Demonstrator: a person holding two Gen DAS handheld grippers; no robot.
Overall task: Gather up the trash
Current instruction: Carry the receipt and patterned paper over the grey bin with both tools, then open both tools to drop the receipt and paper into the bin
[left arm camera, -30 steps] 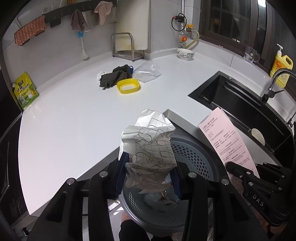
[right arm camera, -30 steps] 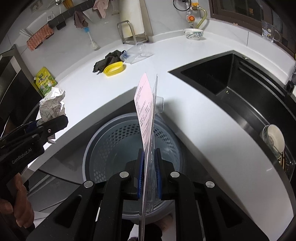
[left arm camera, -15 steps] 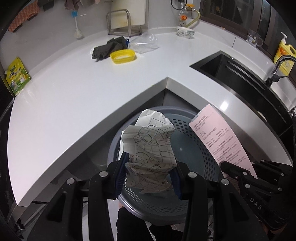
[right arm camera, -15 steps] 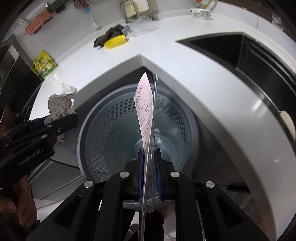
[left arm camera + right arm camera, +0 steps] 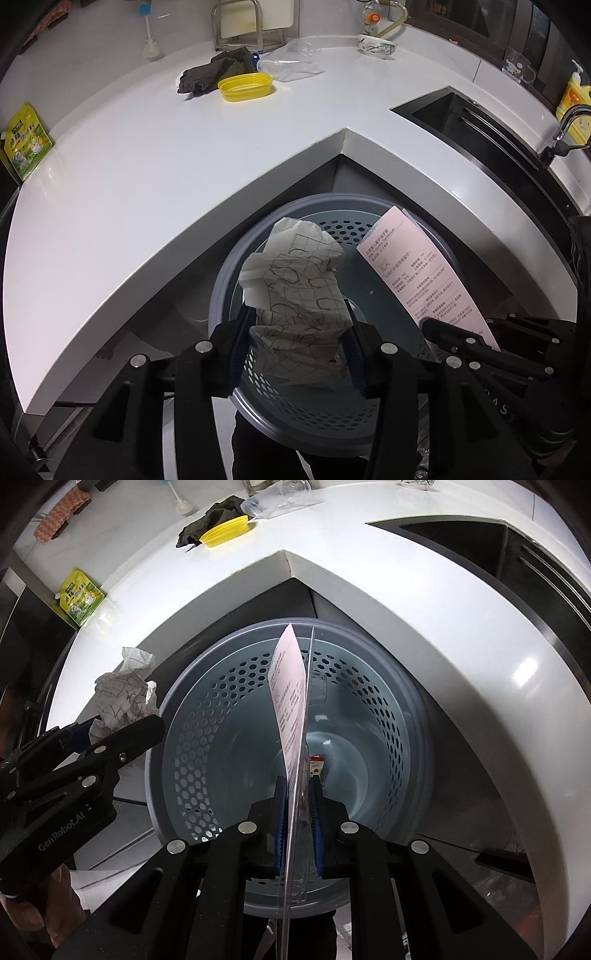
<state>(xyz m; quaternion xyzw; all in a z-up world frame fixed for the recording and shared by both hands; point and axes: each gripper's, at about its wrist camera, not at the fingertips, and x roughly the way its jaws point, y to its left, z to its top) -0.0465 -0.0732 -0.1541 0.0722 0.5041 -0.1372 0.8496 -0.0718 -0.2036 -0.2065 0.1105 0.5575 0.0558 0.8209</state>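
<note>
A grey perforated trash bin (image 5: pixel 236 280) stands below the corner of the white counter. My left gripper (image 5: pixel 299 339) hangs over the bin's near rim with a crumpled white paper with black scribbles (image 5: pixel 295 295) between its blue pads; the jaws are opening, and the paper still touches both pads. My right gripper (image 5: pixel 298 812) is shut on a flat pink printed package with a clear plastic front (image 5: pixel 291 709), held upright over the bin's mouth (image 5: pixel 417 709). The right wrist view shows the crumpled paper (image 5: pixel 122 698) left of the bin's rim. In the left wrist view the pink package (image 5: pixel 424 280) sits at the right.
A small red-and-white item (image 5: pixel 317 764) lies at the bin's bottom. On the counter (image 5: pixel 147 166) lie a yellow dish (image 5: pixel 245 86), a dark cloth (image 5: pixel 210 72), clear plastic (image 5: pixel 291 62) and a green packet (image 5: pixel 26 140). The black sink (image 5: pixel 480 122) is at the right.
Both grippers have sunk toward the bin and tipped further down, so the bin now fills the lower middle of both views. Each still carries its item.
</note>
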